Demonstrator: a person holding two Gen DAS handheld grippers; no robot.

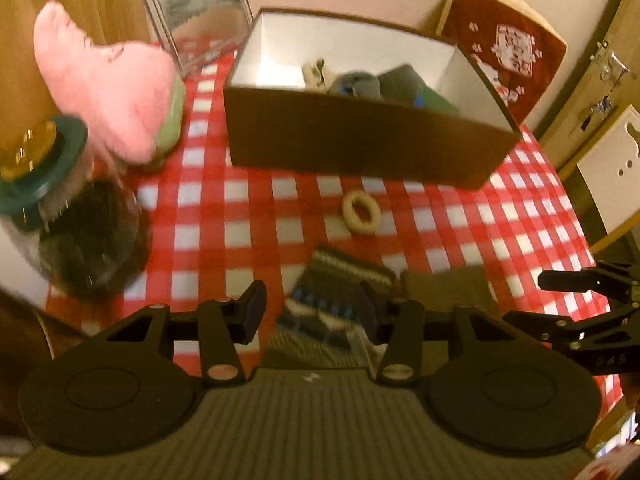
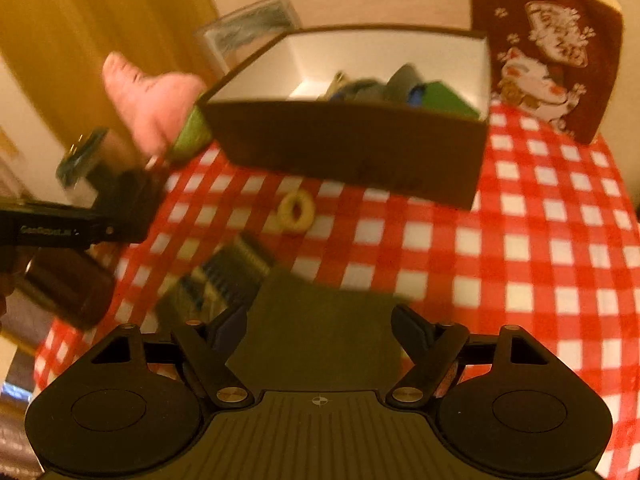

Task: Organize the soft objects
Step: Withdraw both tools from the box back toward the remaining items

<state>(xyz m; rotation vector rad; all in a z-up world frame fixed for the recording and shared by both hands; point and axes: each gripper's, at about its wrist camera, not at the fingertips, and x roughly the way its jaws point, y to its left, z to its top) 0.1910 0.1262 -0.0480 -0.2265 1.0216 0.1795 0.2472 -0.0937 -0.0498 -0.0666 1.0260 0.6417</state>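
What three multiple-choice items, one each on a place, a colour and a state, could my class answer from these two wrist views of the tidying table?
1. Where does the pale ring lie?
A. inside the box
B. on the checked cloth in front of the box
C. on the jar's lid

2. What colour is the plush toy left of the box, for the most part?
A. blue
B. yellow
C. pink

3. How does the left gripper stand over the striped sock?
A. jaws apart, the sock between them
B. jaws shut with nothing in them
C. out of view

Answers:
1 B: the ring rests on the red and white cloth, outside the box's near wall.
2 C: its body is pink, with a green band low down.
3 A: the pads stand on either side of the sock, gap showing.
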